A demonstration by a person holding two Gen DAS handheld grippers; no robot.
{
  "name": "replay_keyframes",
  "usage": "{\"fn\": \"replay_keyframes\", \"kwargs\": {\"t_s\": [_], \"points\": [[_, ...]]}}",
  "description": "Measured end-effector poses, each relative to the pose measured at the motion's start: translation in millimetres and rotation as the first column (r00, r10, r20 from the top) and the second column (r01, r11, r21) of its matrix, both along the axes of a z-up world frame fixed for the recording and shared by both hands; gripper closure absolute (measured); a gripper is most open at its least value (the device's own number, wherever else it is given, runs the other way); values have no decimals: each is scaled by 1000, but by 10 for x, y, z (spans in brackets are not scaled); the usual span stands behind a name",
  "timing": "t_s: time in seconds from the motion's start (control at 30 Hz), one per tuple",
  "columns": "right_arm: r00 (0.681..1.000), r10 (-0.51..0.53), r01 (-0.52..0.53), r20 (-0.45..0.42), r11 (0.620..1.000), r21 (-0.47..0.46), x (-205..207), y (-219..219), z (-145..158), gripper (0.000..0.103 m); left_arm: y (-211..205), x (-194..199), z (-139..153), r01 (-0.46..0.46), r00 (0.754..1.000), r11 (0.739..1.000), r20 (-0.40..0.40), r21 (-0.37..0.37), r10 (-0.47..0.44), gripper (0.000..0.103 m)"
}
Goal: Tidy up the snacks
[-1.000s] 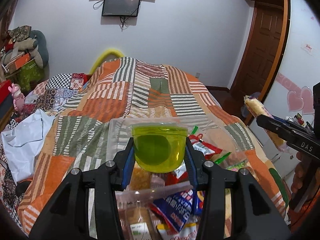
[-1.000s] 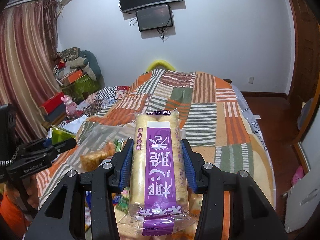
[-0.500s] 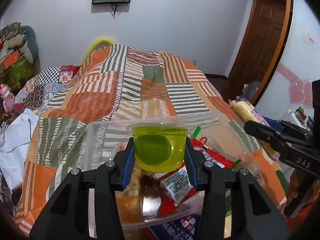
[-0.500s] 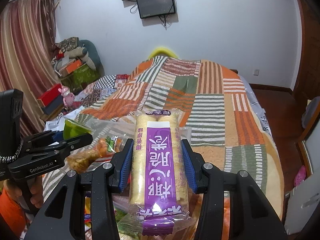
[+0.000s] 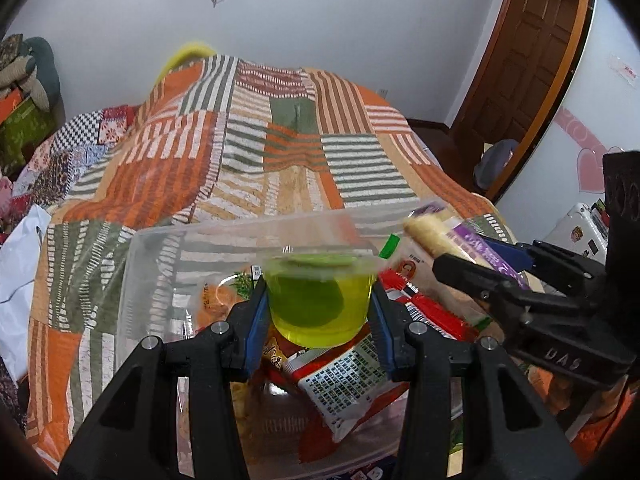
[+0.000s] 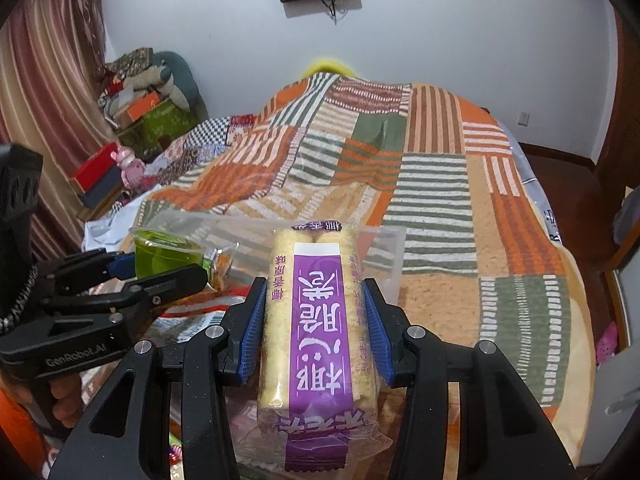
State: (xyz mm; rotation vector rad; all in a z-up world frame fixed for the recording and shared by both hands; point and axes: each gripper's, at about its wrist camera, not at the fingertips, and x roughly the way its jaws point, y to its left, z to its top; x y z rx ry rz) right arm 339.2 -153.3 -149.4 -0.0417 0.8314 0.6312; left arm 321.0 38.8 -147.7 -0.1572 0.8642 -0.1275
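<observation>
My left gripper is shut on a green jelly cup and holds it over a clear plastic bin on the bed. The bin holds several snack packets, among them a red one and an orange one. My right gripper is shut on a purple-labelled rice cracker pack, held over the bin's right side. The right gripper with its pack also shows in the left wrist view. The left gripper and cup show in the right wrist view.
The bin rests on a patchwork orange, green and white quilt. A white plastic bag lies left of the bin. Boxes and stuffed items are piled by the left wall. A wooden door stands at the right.
Both grippers have moved forward and down over the bin with their snacks still held. The right gripper has come in closer to the left one.
</observation>
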Motion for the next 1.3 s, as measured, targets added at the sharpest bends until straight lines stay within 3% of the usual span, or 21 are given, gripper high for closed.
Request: {"fn": "replay_keyframes", "kwargs": {"t_s": [0.2, 0.4, 0.83, 1.03, 1.3], "points": [[1000, -2, 2, -27, 1000, 23, -17, -40, 32, 60, 38, 14, -46, -6, 999, 1000, -40, -18, 5, 57], [1000, -8, 8, 5, 1000, 22, -87, -87, 145, 57, 14, -167, 187, -14, 999, 1000, 46, 11, 13, 39], [995, -7, 4, 99, 999, 39, -513, -256, 426, 49, 97, -745, 647, -54, 985, 997, 166, 57, 44, 25], [992, -6, 2, 124, 999, 38, -759, -321, 438, 42, 142, -1048, 654, -66, 983, 994, 176, 83, 51, 20], [997, -13, 9, 79, 999, 49, -955, -384, 265, 41, 234, -1293, 446, -78, 990, 994, 126, 80, 68, 19]]}}
